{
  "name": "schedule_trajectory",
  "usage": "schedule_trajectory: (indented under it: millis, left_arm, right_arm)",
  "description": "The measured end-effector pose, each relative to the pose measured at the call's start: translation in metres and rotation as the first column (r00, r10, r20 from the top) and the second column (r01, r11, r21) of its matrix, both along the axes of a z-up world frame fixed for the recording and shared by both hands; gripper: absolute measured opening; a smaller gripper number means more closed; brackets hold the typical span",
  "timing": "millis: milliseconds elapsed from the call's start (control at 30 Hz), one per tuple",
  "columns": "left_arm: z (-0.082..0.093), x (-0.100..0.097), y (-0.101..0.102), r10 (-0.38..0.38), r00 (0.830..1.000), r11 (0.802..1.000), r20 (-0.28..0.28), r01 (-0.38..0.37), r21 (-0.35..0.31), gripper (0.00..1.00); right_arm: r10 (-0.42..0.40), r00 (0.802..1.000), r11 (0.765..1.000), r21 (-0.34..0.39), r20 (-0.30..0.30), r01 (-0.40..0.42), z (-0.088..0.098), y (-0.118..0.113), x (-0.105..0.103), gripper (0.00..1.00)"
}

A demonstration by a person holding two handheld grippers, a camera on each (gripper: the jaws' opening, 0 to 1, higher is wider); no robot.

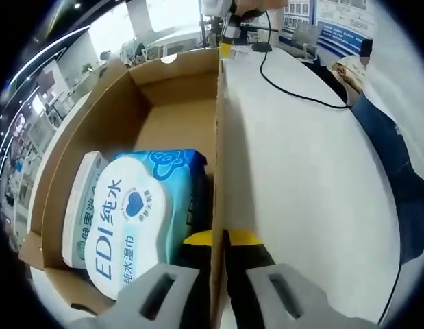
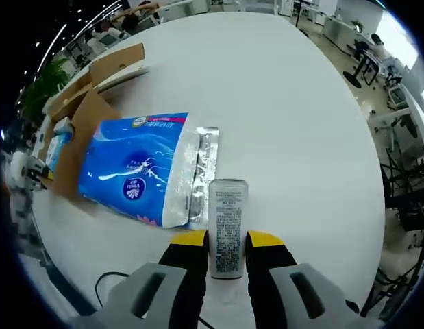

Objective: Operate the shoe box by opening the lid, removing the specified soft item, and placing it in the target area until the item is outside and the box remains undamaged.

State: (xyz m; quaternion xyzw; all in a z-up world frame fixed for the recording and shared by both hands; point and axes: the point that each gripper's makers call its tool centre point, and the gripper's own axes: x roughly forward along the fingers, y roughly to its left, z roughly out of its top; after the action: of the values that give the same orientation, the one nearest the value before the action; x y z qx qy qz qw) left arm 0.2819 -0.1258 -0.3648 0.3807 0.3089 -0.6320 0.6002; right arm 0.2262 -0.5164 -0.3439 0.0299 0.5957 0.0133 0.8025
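**Both grippers clamped: left on box wall, right on tube**

In the left gripper view, the left gripper [image 1: 219, 241] is closing its two yellow-tipped jaws on the thin side wall of the open cardboard shoe box [image 1: 95, 130], one jaw inside the box and one outside. The wall is running straight ahead from between the jaws. Inside the box, just to the inner side of the jaws, a wet-wipes pack [image 1: 140, 219] with a white flip label and blue printing is lying on the floor, touching the inner jaw. A second white pack [image 1: 78, 212] is lying against its far side. On the outer side of the wall, the white table [image 1: 301, 192] is extending ahead, with a black cable [image 1: 294, 92] crossing it further forward.

In the right gripper view, the right gripper [image 2: 227, 255] is gripping a small white tube [image 2: 228, 226] with printed text, the tube standing out forward between the jaws. Just ahead and to the left of the jaws, a blue tissue pack [image 2: 140, 171] with a clear sealed end is resting on the table [image 2: 287, 103], outside the box and touching the tube's forward end. The shoe box [image 2: 88, 110] is sitting beyond the pack, far left.
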Motion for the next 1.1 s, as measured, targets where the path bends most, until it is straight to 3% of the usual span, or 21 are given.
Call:
schedule_trajectory:
  millis: [433, 1100]
  left_arm:
    - [0.001, 0.000, 0.000, 0.014, 1.000, 1.000, -0.008, -0.014, 0.005, 0.01]
    - [-0.001, 0.000, 0.002, 0.016, 1.000, 1.000, -0.007, -0.016, 0.003, 0.01]
  right_arm:
    - [-0.005, 1.000, 1.000, -0.020, -0.026, 0.005, -0.009, 0.001, -0.002, 0.19]
    - [-0.001, 1.000, 0.999, -0.041, -0.013, 0.001, -0.011, -0.001, -0.004, 0.21]
